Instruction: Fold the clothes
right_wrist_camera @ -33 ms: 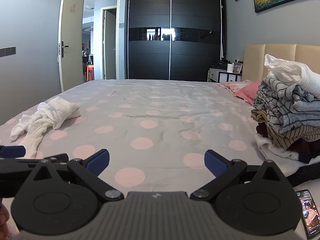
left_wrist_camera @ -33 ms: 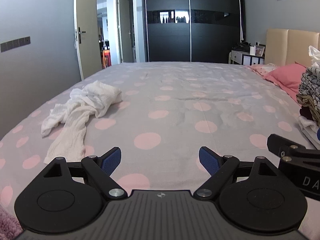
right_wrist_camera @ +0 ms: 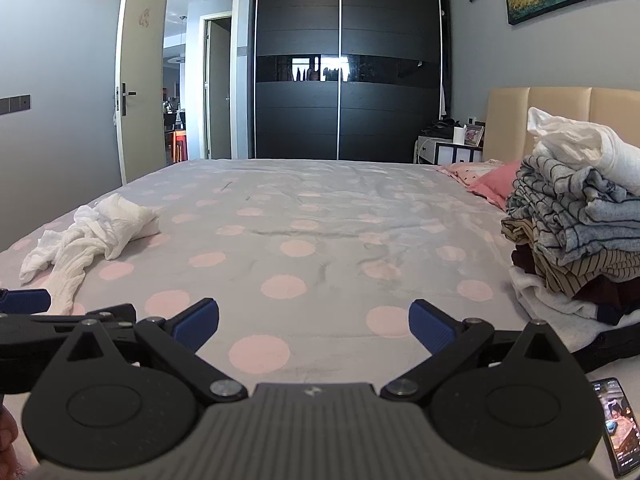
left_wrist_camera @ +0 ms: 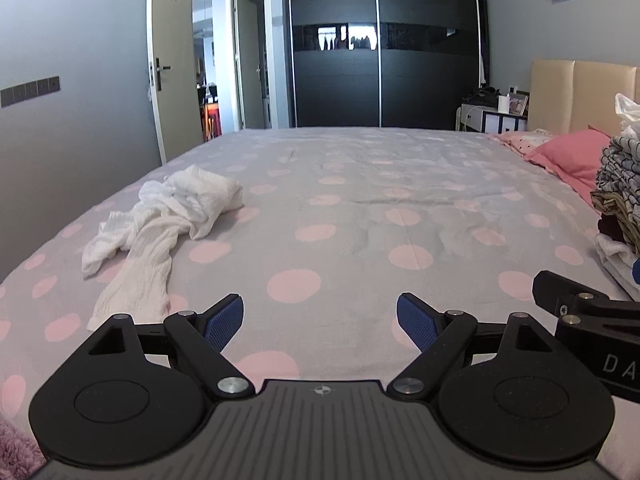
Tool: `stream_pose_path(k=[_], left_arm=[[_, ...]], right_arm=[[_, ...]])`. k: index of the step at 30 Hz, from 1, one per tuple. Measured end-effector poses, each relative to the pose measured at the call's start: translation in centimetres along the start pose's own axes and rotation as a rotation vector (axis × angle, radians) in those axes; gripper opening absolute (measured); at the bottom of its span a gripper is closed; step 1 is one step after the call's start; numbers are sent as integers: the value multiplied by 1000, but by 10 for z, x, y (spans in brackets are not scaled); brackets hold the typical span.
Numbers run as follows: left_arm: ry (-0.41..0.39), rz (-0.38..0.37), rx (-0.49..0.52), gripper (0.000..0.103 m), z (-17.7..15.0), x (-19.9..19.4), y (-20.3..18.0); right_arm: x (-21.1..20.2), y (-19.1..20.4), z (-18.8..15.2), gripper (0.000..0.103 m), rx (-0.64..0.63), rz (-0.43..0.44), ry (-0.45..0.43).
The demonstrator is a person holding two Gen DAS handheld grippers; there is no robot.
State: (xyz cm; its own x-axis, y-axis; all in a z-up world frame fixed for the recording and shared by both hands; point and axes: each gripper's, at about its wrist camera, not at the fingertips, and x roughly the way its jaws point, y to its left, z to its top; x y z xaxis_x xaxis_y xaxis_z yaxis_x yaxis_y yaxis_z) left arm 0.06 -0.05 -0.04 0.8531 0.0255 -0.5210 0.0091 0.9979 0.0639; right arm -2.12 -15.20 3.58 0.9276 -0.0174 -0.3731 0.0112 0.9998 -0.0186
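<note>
A crumpled white garment [left_wrist_camera: 180,216] [right_wrist_camera: 104,228] lies on the left side of the grey bedsheet with pink dots [left_wrist_camera: 360,220], one long part trailing toward me. At the right edge stands a tall stack of folded clothes [right_wrist_camera: 580,232] [left_wrist_camera: 620,184], striped pieces in the middle and a white one on top. My left gripper [left_wrist_camera: 320,312] hovers open over bare sheet, the white garment ahead and to its left. My right gripper [right_wrist_camera: 314,314] is open too, with nothing between its blue pads [right_wrist_camera: 432,324]; the stack is to its right. Both grippers are side by side.
A pink pillow [left_wrist_camera: 572,160] and beige headboard [right_wrist_camera: 560,120] are at the far right. A phone [right_wrist_camera: 618,424] lies beside the stack near the bed's front edge. A dark wardrobe [right_wrist_camera: 340,64], a nightstand [right_wrist_camera: 448,148] and an open door [left_wrist_camera: 172,60] stand beyond the bed.
</note>
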Motion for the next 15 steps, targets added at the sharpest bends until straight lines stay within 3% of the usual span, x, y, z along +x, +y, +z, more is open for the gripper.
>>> stream_pose_path(k=[4,8,15], left_arm=[[58,-22,-15,84,12,14,5],[-2,-28,-34,84,28,1,12],[-37,-14,-41,84,16,-6,6]], right_arm=[[-3,-5,0,102,33,1,-35],[-6,-7,2,102,55,0,-63],[-6,-1,1,102,52,-19,-83]])
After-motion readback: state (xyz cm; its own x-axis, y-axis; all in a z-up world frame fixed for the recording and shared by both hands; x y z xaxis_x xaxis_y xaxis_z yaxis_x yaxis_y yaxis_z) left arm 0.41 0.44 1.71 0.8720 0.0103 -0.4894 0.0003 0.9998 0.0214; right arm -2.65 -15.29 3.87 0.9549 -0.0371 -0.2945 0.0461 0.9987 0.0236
